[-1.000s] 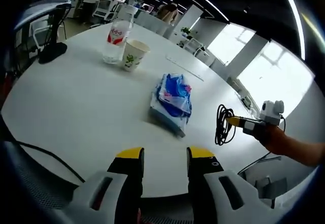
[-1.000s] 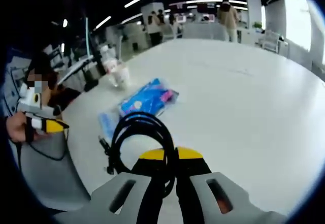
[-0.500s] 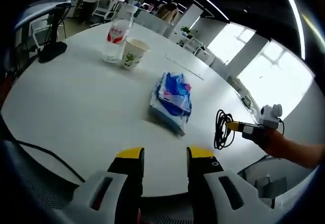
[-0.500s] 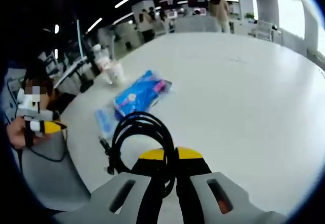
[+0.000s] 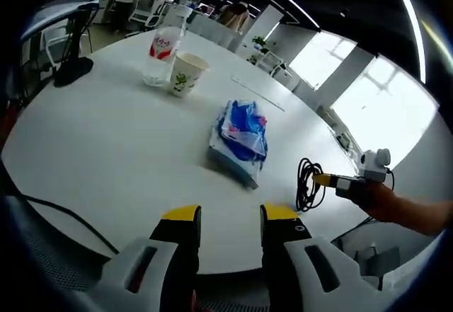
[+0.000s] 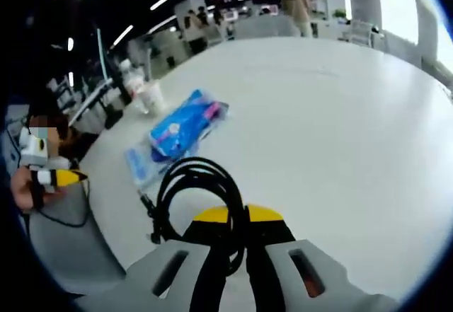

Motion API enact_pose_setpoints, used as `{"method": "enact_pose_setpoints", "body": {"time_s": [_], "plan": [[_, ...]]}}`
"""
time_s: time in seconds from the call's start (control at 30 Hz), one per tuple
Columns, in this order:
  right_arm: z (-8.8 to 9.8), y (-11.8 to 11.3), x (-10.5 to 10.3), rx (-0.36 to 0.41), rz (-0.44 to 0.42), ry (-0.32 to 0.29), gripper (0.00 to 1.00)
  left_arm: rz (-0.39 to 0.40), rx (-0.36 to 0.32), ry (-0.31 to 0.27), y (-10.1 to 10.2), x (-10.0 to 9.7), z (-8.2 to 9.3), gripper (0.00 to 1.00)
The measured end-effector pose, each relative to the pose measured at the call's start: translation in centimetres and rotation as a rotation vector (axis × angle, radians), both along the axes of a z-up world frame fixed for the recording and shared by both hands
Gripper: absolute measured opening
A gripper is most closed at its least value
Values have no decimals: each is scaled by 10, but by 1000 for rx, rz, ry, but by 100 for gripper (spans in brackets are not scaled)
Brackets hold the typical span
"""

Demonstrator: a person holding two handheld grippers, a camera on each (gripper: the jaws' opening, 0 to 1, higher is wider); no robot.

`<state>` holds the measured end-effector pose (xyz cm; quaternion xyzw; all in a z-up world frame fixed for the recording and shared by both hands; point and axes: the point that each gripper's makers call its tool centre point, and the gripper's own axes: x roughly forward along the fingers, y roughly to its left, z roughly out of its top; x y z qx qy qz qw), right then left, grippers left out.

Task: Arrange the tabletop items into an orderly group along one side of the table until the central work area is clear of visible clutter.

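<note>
Compared with a second ago, the right gripper [image 6: 238,214] and the coiled black cable [image 6: 190,193] it clamps between closed jaws sit lower and a little further left in the left gripper view, nearer the table [image 5: 106,149] edge. The left gripper [image 5: 228,214] hangs released over the near edge, jaws apart, holding nothing. A paper cup [image 5: 186,75] stands just beside a clear bottle [image 5: 162,52] at the far side; what the cup holds cannot be told. A blue packet [image 5: 241,141] lies mid-table, the cable near it. The white round table stands in an open office with ceiling strip lights
</note>
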<state>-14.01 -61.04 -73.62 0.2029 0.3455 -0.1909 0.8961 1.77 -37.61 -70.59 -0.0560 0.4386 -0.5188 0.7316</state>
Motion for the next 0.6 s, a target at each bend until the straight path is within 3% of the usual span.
{"method": "enact_pose_setpoints", "body": {"time_s": [0.4,0.6], "plan": [[-9,2,1,27,-28,20,6,1,-1,5,-2,1,-1,32],[-10,6,8,18,4,34,6,2,0,7,-4,1,-1,31]]}}
